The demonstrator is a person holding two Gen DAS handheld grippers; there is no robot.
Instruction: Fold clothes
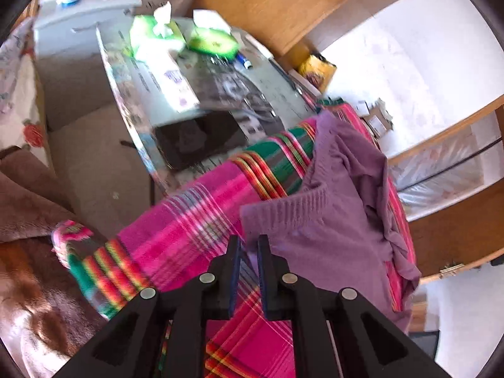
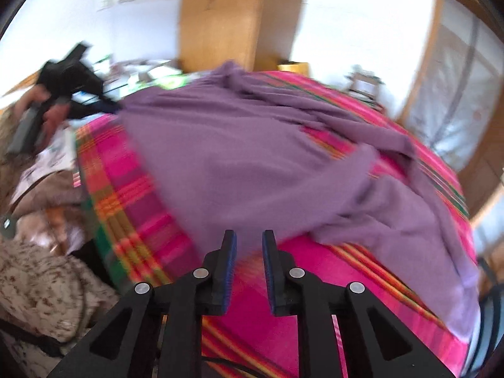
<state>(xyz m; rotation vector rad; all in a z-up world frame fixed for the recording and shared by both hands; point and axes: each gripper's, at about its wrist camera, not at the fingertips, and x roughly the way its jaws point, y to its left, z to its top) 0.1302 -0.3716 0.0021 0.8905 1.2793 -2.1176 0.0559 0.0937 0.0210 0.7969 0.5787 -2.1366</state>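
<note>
Your left gripper (image 1: 249, 245) points forward and slightly down, its two black fingers parted by a narrow gap, the blue pads (image 1: 235, 271) facing each other. Seen from the right wrist camera, that same gripper (image 2: 108, 107) reaches in from the far left, blurred, and your hand (image 2: 47, 113) is wrapped around its handle, fingers curled. Your right gripper (image 2: 249, 241) is also angled forward and down, its fingers (image 2: 228, 252) standing parted with a somewhat wider gap than the left's, nothing between them.
</note>
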